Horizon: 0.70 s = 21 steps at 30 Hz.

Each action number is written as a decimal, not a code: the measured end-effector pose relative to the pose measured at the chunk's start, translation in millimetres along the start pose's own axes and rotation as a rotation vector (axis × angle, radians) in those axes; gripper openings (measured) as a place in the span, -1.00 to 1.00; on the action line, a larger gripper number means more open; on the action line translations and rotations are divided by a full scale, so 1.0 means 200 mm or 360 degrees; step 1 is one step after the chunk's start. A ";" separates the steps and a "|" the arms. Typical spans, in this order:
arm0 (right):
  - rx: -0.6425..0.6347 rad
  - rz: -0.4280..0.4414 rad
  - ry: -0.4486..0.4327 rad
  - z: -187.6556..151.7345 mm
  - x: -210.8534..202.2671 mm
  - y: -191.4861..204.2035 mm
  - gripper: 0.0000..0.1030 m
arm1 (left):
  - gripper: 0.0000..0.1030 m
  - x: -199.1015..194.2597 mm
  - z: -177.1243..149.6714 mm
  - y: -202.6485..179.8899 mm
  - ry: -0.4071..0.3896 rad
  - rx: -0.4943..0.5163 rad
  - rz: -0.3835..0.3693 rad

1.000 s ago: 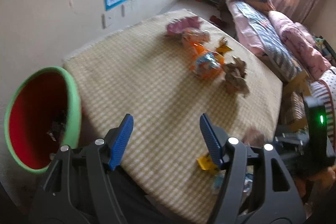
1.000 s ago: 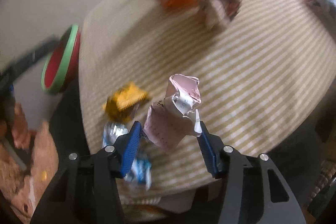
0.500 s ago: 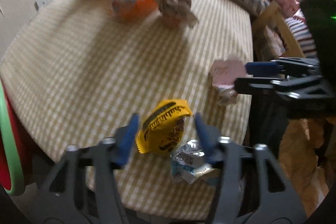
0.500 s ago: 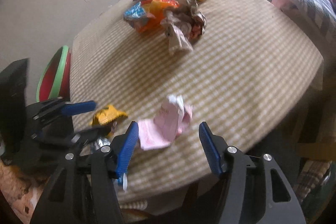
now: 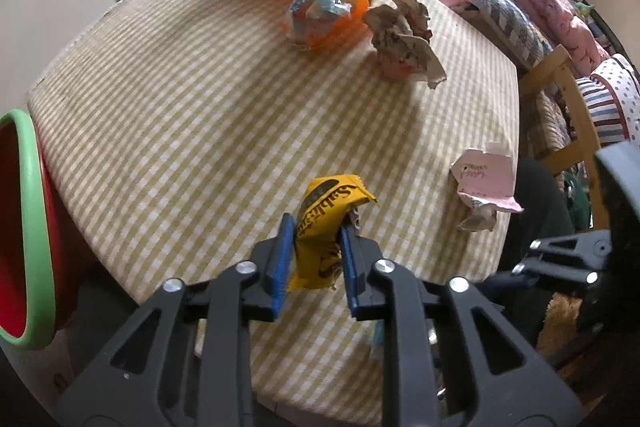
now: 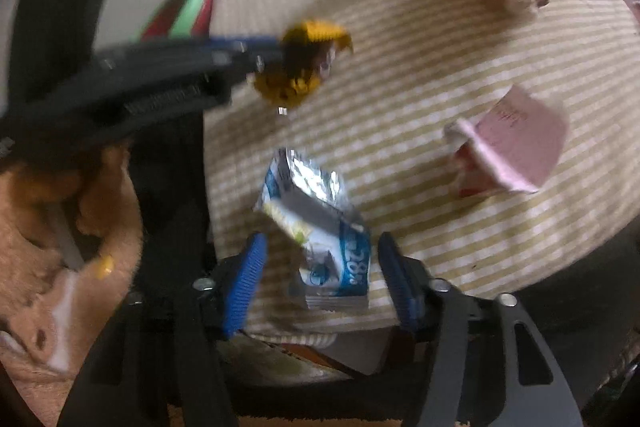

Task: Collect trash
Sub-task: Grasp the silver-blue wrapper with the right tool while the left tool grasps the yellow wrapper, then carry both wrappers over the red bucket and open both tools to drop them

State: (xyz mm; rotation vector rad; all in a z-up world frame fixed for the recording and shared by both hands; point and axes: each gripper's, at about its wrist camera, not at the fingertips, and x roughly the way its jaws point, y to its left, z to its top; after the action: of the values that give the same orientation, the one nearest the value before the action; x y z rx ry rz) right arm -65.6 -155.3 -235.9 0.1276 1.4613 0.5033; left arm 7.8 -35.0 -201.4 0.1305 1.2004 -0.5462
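A: Changed since half a second ago?
B: Closed now, the left gripper (image 5: 314, 259), blue pads pinching the yellow wrapper (image 5: 326, 227) that earlier sat loose between spread fingers. Swung off the pink paper, the right gripper (image 6: 320, 275), now over the silver-blue packet (image 6: 320, 227).

A: Left wrist view?
B: Yellow wrapper at lower centre, clamped and raised over the checked tablecloth (image 5: 200, 107). Pink crumpled paper (image 5: 484, 183) at right near the table edge. Orange-blue wrapper (image 5: 324, 13) and brown crumpled paper (image 5: 404, 35) up top, touching. Red bin with green rim (image 5: 24, 227) at left edge.

A: Right wrist view?
B: Blurred. Fingers spread wide, either side of the silver-blue packet at lower centre, not gripping. Left gripper (image 6: 276, 63) at upper left holding the yellow wrapper (image 6: 304, 67). Pink paper (image 6: 516, 147) at right.
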 end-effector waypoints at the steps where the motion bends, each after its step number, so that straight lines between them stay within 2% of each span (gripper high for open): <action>1: 0.0002 0.0000 0.0017 0.00 0.01 0.00 -0.37 | -0.49 0.00 0.00 0.00 -0.0006 -0.0001 0.0000; 4: 0.0023 0.0006 -0.0018 0.00 -0.01 -0.02 -0.39 | -0.46 0.00 0.00 0.01 0.0005 -0.0012 0.0000; 10: 0.0112 -0.0004 -0.0203 0.03 -0.15 -0.07 -0.40 | -0.51 0.02 0.00 0.04 0.0023 -0.0047 -0.0013; 12: 0.0132 -0.0012 -0.0283 0.05 -0.21 -0.08 -0.40 | -0.54 -0.01 0.01 0.04 -0.0025 -0.0056 0.0012; 13: 0.0137 -0.0022 -0.0324 0.06 -0.24 -0.07 -0.40 | -0.63 -0.03 0.01 0.04 -0.0049 -0.0062 0.0021; 21: 0.0174 -0.0071 -0.0641 0.25 -0.47 -0.05 -0.40 | -0.63 -0.34 0.14 0.15 -0.0370 -0.0188 0.0171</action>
State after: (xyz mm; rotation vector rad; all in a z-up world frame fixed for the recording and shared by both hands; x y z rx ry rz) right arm -17.2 -190.6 -147.2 0.2673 1.0939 0.3373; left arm 27.6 2.6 -134.2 0.0294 0.9903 -0.3837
